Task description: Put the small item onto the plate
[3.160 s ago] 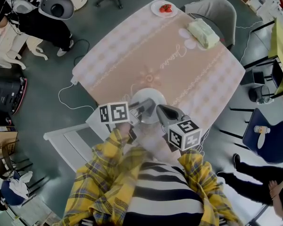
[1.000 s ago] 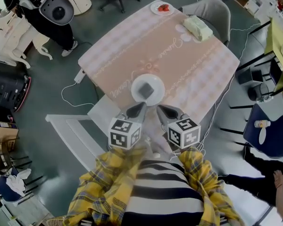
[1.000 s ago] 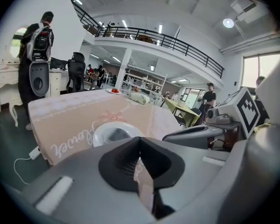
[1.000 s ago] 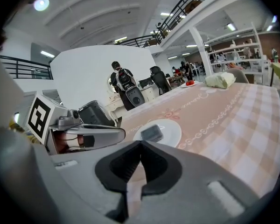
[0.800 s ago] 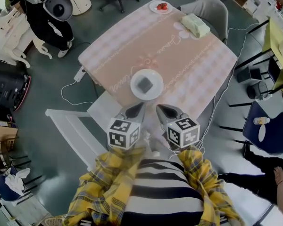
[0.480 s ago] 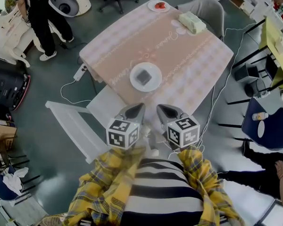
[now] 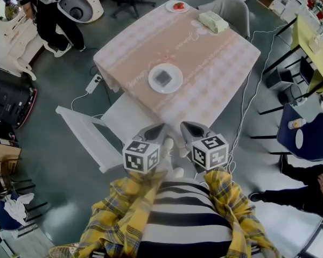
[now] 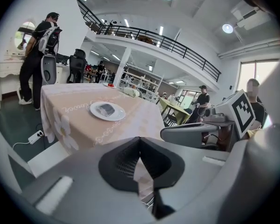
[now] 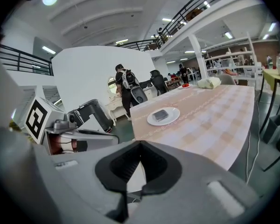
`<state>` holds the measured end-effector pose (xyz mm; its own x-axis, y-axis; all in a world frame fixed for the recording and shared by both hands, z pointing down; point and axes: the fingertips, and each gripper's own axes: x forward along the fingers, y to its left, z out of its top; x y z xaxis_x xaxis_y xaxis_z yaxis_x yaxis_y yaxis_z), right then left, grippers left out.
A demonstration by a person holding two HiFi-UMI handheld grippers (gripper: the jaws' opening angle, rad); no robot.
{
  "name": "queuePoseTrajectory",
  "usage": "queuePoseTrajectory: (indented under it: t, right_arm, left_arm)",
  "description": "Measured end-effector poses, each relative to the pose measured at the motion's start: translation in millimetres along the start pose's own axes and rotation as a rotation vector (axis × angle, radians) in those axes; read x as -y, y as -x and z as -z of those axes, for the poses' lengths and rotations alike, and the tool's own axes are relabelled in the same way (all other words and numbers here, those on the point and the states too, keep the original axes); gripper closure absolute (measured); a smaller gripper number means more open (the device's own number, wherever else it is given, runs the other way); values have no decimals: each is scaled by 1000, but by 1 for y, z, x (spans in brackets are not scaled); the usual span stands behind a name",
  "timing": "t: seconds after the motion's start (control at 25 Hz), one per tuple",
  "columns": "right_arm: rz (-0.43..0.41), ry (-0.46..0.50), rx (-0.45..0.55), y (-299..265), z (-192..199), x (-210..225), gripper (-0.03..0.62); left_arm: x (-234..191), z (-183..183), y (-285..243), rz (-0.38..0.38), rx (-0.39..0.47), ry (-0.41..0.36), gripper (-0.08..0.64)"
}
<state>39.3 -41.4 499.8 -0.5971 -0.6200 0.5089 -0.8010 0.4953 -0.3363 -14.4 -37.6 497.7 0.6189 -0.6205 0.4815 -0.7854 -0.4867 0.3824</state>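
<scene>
A small grey flat item lies in the middle of a white plate near the front edge of the pink-clothed table. The same grey item on its plate shows in the left gripper view, and the item on the plate in the right gripper view. My left gripper and right gripper hover side by side, well short of the table, above the floor. Both are shut with nothing between the jaws.
A white chair stands at the table's front left. At the far end lie a small plate with red food and a pale green bundle. A grey chair is behind. A person stands at the left.
Both grippers have drawn back from the plate, and the table now looks farther away. The grey item stays on the plate. The jaws stay shut throughout.
</scene>
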Motion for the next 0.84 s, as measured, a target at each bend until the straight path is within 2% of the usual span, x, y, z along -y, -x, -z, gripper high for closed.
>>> queuePoseTrajectory:
  t: [0.24,0.44,0.84]
  right_arm:
    - [-5,5,-2,10,15,-15,595]
    - [-5,16,-1,22,11,-15,595]
    - [-6,41,3,30,29,-38,595]
  left_arm:
    - [11,15,16,7,4,6,558]
    - [24,13,19,7,13,11,558]
    - [28,33,40,14,29,12,558]
